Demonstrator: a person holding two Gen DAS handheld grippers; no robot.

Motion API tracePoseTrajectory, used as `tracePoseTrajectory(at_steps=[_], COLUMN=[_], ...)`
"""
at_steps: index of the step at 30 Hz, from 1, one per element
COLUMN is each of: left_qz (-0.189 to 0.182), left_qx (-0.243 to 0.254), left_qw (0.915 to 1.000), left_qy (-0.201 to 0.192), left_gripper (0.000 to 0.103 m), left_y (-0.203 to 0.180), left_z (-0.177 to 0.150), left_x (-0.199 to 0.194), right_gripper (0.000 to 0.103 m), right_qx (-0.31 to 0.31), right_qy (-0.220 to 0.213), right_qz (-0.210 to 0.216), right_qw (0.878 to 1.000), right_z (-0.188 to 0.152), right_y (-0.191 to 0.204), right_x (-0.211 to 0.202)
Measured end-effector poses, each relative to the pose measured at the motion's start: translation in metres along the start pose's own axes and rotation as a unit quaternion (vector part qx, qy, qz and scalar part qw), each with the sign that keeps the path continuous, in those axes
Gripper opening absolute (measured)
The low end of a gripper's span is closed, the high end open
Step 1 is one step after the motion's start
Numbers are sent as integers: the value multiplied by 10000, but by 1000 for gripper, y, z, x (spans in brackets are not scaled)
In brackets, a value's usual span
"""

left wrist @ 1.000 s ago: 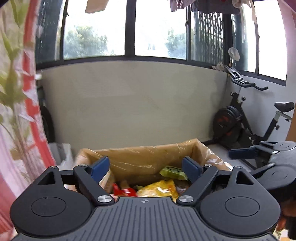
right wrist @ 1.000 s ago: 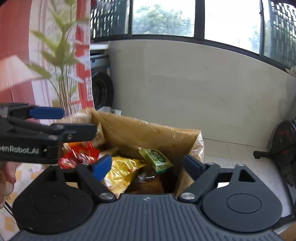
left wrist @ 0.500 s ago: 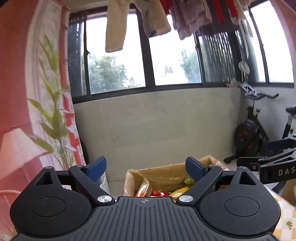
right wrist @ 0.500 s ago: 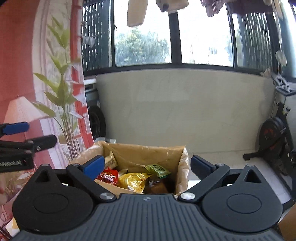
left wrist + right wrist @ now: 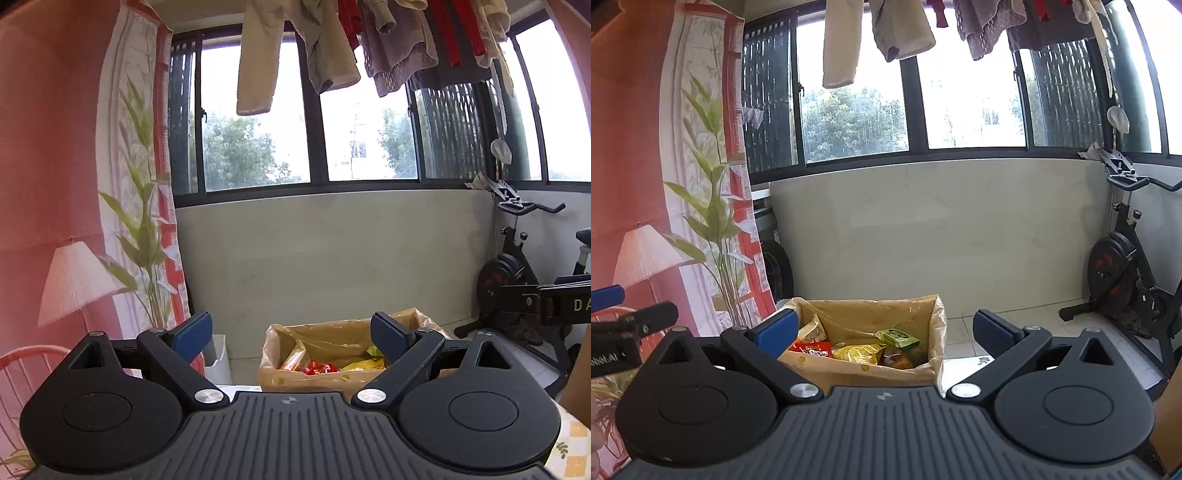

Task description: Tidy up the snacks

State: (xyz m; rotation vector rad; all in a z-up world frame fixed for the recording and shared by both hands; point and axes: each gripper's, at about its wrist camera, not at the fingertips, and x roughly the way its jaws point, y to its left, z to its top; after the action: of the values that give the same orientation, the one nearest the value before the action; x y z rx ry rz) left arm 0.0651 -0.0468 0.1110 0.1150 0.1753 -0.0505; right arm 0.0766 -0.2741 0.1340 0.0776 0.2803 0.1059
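light: daylight through windows (image 5: 365, 147), panes blown out white | interior: moderately bright, wall (image 5: 942, 236) evenly lit, soft shadows | backlight: laundry (image 5: 332, 44) dim against the glare | distortion: fisheye bends frames and curtain (image 5: 701, 147) at edges | focus: sharp centre, slight softness at left edge

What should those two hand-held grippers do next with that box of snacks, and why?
Probably bring the right hand-held gripper down toward the cardboard box to pick a packet, perhaps the green packet on top. Both grippers are open and empty, and sit short of the box; the left hand-held gripper holds nothing either.
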Motion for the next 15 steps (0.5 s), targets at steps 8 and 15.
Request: tracePoseTrajectory(at_steps=[8,15], left_qz=[60,0], left_qx=[-115,-195], left_qw=[9999,9998], left_qy=[22,109], left_gripper=[94,94], left_y=[7,8], left_z=[-1,-2], left_x=[0,2], right_gripper=[102,102], right_qx=[17,44], right_qy=[-28,6], right_qz=[-34,-20], right_qw=[10000,10000], right_z=[-1,-1], right_y=[2,4], right_x=[-10,-8])
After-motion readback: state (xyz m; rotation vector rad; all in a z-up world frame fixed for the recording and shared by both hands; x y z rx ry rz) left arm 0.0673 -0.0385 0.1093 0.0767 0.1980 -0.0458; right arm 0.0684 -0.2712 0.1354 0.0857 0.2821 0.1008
